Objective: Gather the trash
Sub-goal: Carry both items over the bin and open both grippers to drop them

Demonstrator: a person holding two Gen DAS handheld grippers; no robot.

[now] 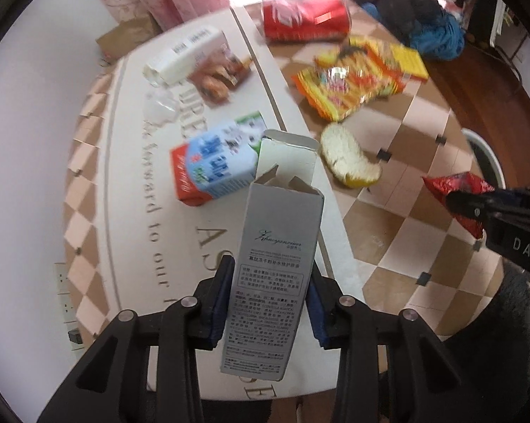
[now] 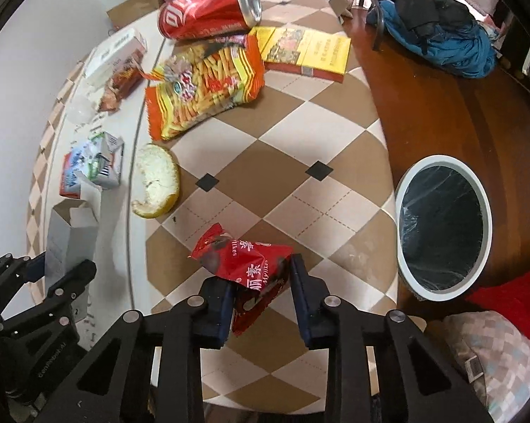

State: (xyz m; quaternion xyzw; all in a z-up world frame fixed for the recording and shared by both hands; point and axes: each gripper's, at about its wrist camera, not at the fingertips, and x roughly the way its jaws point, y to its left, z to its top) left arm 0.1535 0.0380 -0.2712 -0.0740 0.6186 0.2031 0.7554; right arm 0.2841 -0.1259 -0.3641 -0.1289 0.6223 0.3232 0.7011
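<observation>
left tongs (image 1: 268, 303): clamped on tall grey cardboard box (image 1: 279, 268), long axis upright, lifted over counter (image 2: 300, 141) | right tongs (image 2: 261, 296): clamped on crumpled red foil wrapper (image 2: 244, 261) | white-rimmed round bin (image 2: 441, 225): lay right, nearer the right tongs

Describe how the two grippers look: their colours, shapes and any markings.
Both the left gripper and the right gripper are matte black linkage frames with round silver pivot pins and two dark blue pads. White letters "DAS" mark the right gripper's side.
</observation>
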